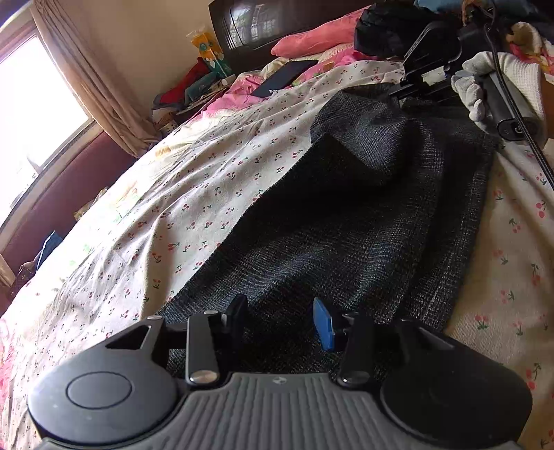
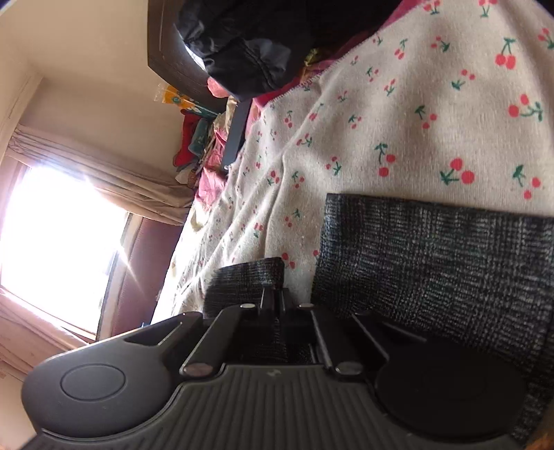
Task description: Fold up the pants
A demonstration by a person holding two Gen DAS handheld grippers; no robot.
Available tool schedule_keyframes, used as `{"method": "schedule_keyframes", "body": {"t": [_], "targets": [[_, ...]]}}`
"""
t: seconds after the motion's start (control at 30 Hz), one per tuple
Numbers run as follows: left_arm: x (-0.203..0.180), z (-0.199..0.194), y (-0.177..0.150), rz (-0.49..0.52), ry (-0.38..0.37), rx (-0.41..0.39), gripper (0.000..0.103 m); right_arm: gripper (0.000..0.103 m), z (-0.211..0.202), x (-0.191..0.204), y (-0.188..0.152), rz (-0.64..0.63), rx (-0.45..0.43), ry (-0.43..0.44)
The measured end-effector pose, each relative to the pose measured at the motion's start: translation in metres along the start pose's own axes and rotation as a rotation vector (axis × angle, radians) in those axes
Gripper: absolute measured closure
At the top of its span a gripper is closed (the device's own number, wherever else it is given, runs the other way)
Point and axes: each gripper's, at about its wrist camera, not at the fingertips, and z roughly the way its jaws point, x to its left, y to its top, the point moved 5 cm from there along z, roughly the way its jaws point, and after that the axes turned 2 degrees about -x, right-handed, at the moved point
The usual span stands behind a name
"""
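Note:
Dark grey checked pants (image 1: 346, 225) lie lengthwise on a cherry-print bedsheet (image 1: 173, 207), with one part humped up near the far end. My left gripper (image 1: 280, 318) hovers low over the near end, open, its black and blue fingers apart with the cloth lying under them. At the far end a gloved hand (image 1: 498, 83) holds my right gripper (image 1: 398, 91) against the pants. In the right wrist view the right gripper (image 2: 273, 294) is shut on a fold of the pants (image 2: 432, 263), with cloth bunched on both sides of the jaws.
A dark phone (image 1: 284, 78) and a pink pillow (image 1: 318, 38) lie near the dark headboard (image 1: 249, 24). A black garment (image 1: 384, 31) is piled at the far right. Clothes (image 1: 194, 90) are heaped beside the bed. A bright window (image 1: 31, 104) with a curtain (image 1: 86, 76) is at left.

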Motion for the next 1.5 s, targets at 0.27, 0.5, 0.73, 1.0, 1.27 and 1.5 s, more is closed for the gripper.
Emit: {"method": "schedule_keyframes", "body": {"t": [0.27, 0.5, 0.73, 1.0, 1.27, 1.5], "targets": [[-0.013, -0.002, 0.009, 0.016, -0.024, -0.024, 0.047, 0.101, -0.082, 0.001, 0.027, 0.002, -0.123, 0.047], [-0.030, -0.002, 0.015, 0.081, -0.031, -0.037, 0.047, 0.100, -0.091, -0.052, 0.026, 0.051, -0.097, -0.141], [-0.033, -0.004, 0.016, 0.071, -0.034, -0.024, 0.047, 0.085, -0.070, -0.041, 0.030, 0.053, -0.050, -0.043], [-0.037, -0.018, 0.020, 0.084, -0.069, -0.053, 0.042, 0.098, -0.109, 0.012, 0.043, 0.015, -0.089, 0.104], [-0.047, -0.017, 0.013, 0.126, -0.075, -0.036, 0.042, 0.094, -0.088, -0.061, 0.022, 0.048, 0.047, -0.170], [-0.040, -0.024, 0.010, 0.093, -0.076, -0.035, 0.041, 0.096, -0.087, -0.042, 0.032, 0.021, 0.036, -0.132]]}}
